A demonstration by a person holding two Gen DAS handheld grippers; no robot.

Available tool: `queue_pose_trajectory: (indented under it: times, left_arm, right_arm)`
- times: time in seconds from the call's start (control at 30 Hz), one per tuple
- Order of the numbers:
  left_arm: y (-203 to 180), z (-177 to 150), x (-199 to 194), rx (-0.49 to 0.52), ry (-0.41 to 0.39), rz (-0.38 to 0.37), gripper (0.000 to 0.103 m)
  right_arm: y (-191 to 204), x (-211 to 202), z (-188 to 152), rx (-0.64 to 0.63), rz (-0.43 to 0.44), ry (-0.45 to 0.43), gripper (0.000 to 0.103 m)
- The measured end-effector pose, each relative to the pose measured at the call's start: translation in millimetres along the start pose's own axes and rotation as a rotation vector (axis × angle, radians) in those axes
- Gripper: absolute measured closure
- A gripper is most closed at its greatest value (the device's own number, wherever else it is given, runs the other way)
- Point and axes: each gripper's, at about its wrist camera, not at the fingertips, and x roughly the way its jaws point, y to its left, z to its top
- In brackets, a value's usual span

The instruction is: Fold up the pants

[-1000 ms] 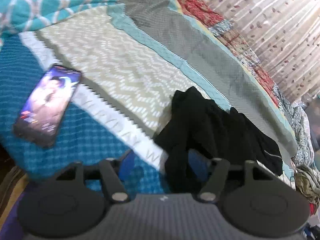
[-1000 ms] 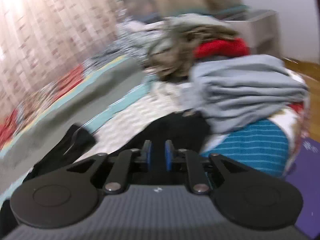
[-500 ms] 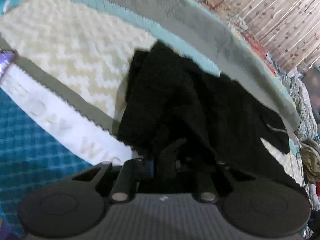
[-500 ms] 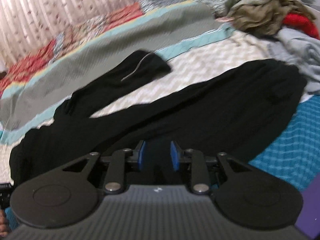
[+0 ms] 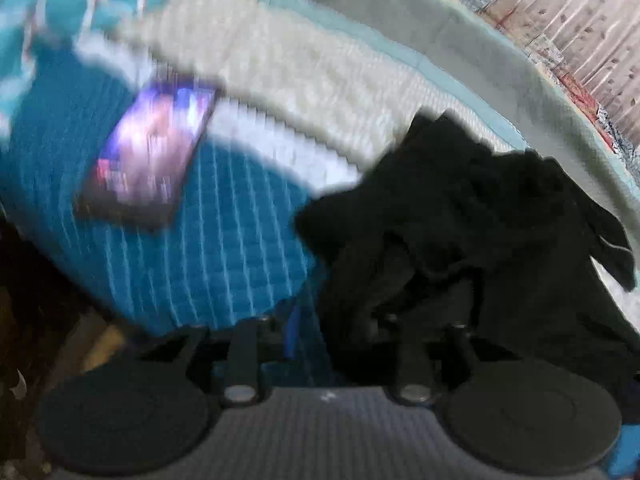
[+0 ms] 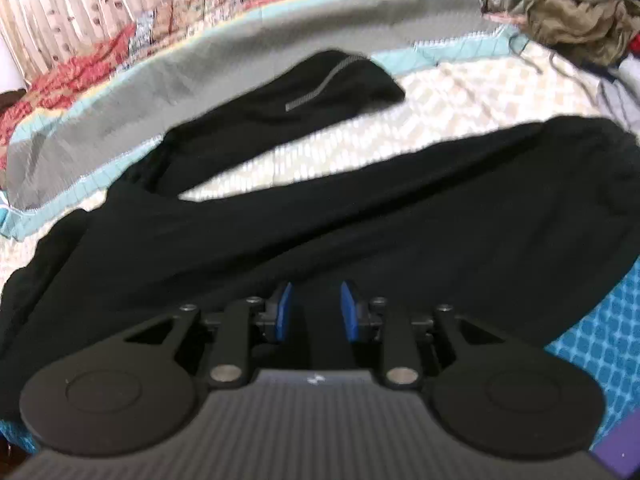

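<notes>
Black pants (image 6: pixel 360 208) lie on the bed with two legs spread apart; the far leg (image 6: pixel 304 92) has a grey stripe. In the left wrist view the pants (image 5: pixel 460 220) are bunched at the waist end. My left gripper (image 5: pixel 340 320) is at that bunched end; one blue pad (image 5: pixel 294 330) shows and black cloth covers the other side, so its state is unclear. My right gripper (image 6: pixel 316 312) is over the near leg, its blue pads (image 6: pixel 285 312) apart with black cloth behind them.
A lit phone (image 5: pixel 152 160) lies on the blue quilt (image 5: pixel 224 248) left of the pants. A pile of clothes (image 6: pixel 576 20) sits at the far right of the bed. A curtain (image 6: pixel 80 0) hangs behind the bed.
The left gripper has pulled back and swung left, so the phone shows again; the view is blurred by motion. The right gripper's pads have spread wider and it sits closer to the near leg.
</notes>
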Motion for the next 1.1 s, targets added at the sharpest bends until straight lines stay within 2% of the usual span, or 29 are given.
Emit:
queue_pose_trajectory:
  times: [0.07, 0.1, 0.2, 0.3, 0.4, 0.5, 0.6, 0.67, 0.73, 0.83, 0.9, 1.0, 1.1]
  left_arm:
    - [-1, 4, -14, 0.014, -0.024, -0.015, 0.067]
    - [-2, 11, -26, 0.013, -0.07, -0.036, 0.062]
    - [-14, 41, -48, 0.048, -0.172, -0.073, 0.061]
    - [-40, 79, -51, 0.126, -0.232, -0.049, 0.059]
    - [-67, 100, -44, 0.142, -0.238, -0.089, 0.058]
    - [-81, 85, -31, 0.161, -0.208, -0.134, 0.058]
    - [-80, 55, -11, 0.161, -0.12, -0.169, 0.058]
    - [-69, 36, -1, 0.16, -0.06, -0.194, 0.058]
    - [-53, 21, -1, 0.167, -0.043, -0.213, 0.058]
    - [-24, 18, -15, 0.153, -0.084, -0.254, 0.058]
    - [-8, 24, -26, 0.127, -0.136, -0.261, 0.054]
    - [15, 31, -35, 0.08, -0.203, -0.261, 0.054]
    - [35, 36, -31, 0.024, -0.204, -0.291, 0.054]
  right_arm:
    - [-2, 4, -2, -0.003, -0.002, 0.025, 0.072]
    - [-3, 3, -2, -0.001, 0.006, 0.025, 0.072]
    - [-10, -4, 5, 0.009, 0.026, -0.007, 0.072]
    - [-20, -15, 22, 0.038, 0.027, -0.061, 0.072]
    - [-30, -18, 38, 0.067, 0.006, -0.1, 0.072]
    - [-37, -17, 43, 0.1, 0.003, -0.106, 0.071]
    - [-29, -5, 37, 0.084, -0.013, -0.066, 0.07]
    - [-16, 5, 31, 0.065, -0.016, -0.03, 0.07]
    - [2, 12, 26, 0.041, -0.001, -0.01, 0.07]
    - [32, 17, 24, -0.004, 0.044, -0.003, 0.07]
    - [56, 20, 23, -0.041, 0.091, 0.007, 0.07]
    - [101, 25, 18, -0.127, 0.189, 0.033, 0.07]
    - [152, 24, 5, -0.238, 0.312, 0.067, 0.07]
